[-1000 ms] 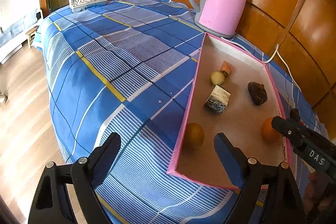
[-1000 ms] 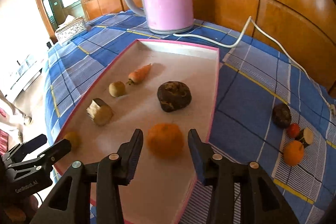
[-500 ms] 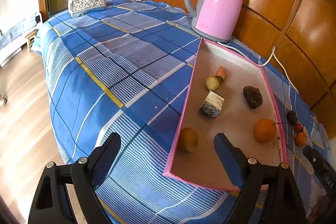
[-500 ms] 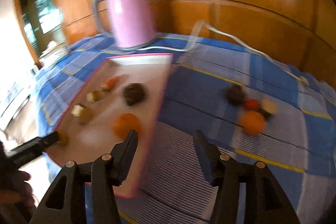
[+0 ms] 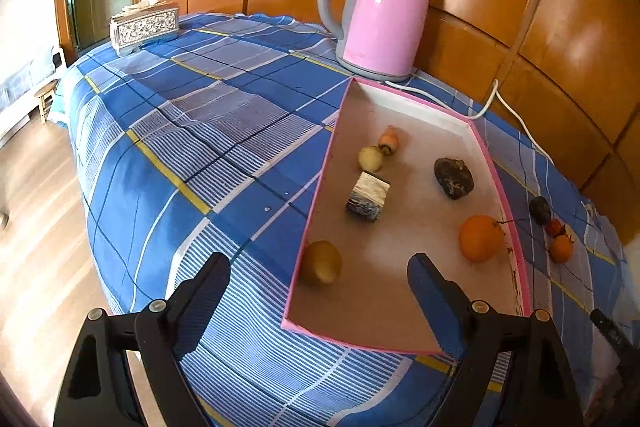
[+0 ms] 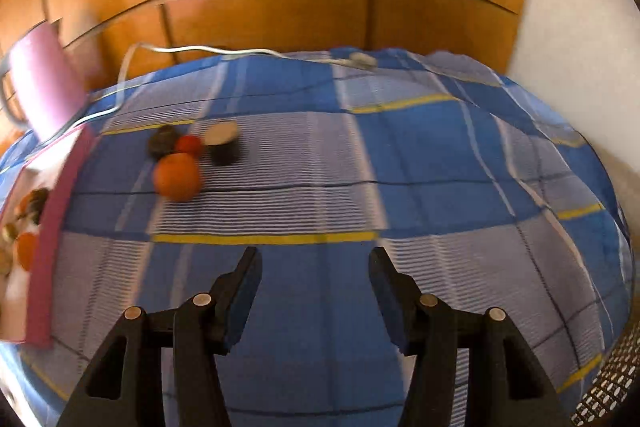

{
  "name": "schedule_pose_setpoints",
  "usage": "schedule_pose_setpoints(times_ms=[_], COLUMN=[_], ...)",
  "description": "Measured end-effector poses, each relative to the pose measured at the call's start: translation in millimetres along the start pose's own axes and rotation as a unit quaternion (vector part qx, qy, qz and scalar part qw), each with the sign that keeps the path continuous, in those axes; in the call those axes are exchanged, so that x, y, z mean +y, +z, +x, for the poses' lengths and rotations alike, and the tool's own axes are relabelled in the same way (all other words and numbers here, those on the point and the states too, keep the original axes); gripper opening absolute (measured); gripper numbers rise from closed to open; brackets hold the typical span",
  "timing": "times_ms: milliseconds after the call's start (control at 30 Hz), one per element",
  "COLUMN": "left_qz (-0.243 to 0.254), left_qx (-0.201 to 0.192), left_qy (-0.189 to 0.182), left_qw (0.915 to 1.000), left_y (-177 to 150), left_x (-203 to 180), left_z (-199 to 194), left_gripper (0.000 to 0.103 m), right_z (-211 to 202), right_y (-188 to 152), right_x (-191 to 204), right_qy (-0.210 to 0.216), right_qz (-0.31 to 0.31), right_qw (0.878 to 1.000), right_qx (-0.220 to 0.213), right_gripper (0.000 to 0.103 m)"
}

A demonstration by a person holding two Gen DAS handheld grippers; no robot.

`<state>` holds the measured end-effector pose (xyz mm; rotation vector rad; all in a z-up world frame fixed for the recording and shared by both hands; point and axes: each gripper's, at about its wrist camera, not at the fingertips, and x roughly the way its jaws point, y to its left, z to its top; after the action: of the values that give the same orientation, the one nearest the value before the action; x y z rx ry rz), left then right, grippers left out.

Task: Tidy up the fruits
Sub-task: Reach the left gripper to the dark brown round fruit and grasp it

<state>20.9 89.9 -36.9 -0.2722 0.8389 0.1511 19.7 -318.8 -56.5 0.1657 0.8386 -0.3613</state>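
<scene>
Hovering released and empty, the right gripper (image 6: 314,283) has just widened; the loose orange (image 6: 177,175) lies upper left of it, nearer than the left gripper (image 5: 318,291), also open.

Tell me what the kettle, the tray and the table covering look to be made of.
Kettle: probably glossy pink plastic or painted metal; it shows window glare. Tray: likely cardboard, matte beige floor, thin pink walls. Table covering: woven cloth, blue plaid, creased and draped over the edge.
</scene>
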Motion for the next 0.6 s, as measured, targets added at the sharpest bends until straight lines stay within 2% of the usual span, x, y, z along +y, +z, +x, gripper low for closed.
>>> schedule_pose_setpoints(times_ms=[233, 600], left_qz=[0.024, 0.049], left_qx=[-0.001, -0.009], left_qy=[-0.004, -0.032], left_qw=[0.9997, 0.9982], left_y=[-3.3, -0.9], left_x=[-12.9, -30.0], left_z=[-2.7, -13.9], left_gripper=[0.091, 0.091], right_z=[2.6, 1.3], right_y=[-2.0, -1.3], right_x=[-37.0, -72.0], right_qy=[-0.038, -0.066], right_qz=[0.041, 0.084], right_qw=[0.998, 0.994], right_qx=[-0.012, -0.023], right_gripper=[0.056, 0.056])
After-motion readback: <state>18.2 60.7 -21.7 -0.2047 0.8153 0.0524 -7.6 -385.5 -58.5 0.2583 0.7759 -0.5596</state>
